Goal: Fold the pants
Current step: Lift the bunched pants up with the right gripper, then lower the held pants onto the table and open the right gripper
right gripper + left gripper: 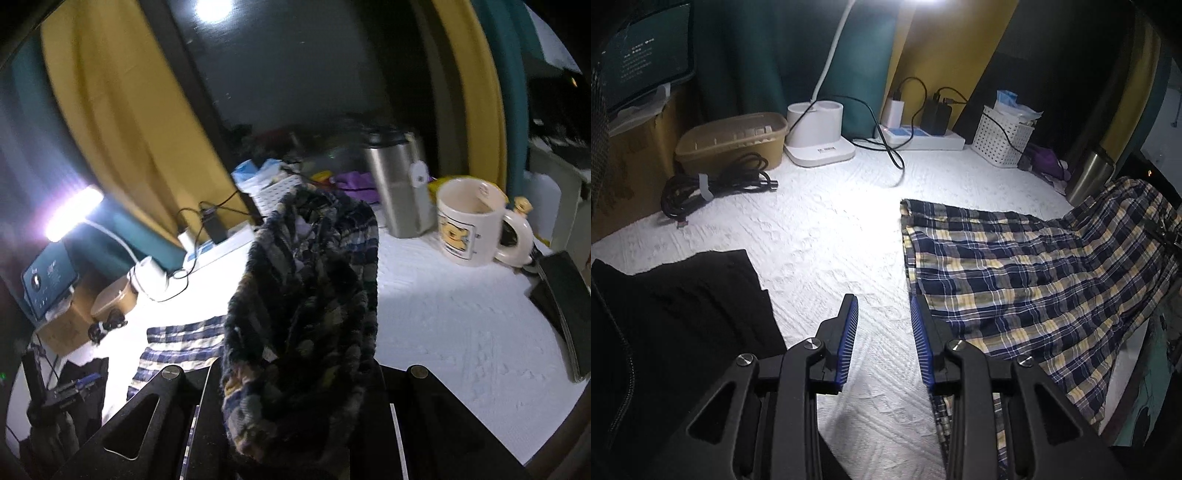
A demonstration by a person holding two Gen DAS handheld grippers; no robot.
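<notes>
Both tongs hung over the white-covered table (820, 229): the left tongs (883, 302) stood apart with nothing between their blue pads, while the right tongs (295, 413) were clamped on a bunched end of the plaid pants (1015, 273). From that grip the pants ran down onto the table, spreading just right of the left tongs; a black garment (683, 306) lay to their left.

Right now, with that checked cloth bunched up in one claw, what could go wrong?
1. The right gripper pinches only a bunch of the plaid pants; it could slip out as the cloth is lifted.
2. The left gripper has open jaws holding nothing, so the fold may skew.
3. The trailing cloth could knock the mug or the steel flask.
</notes>
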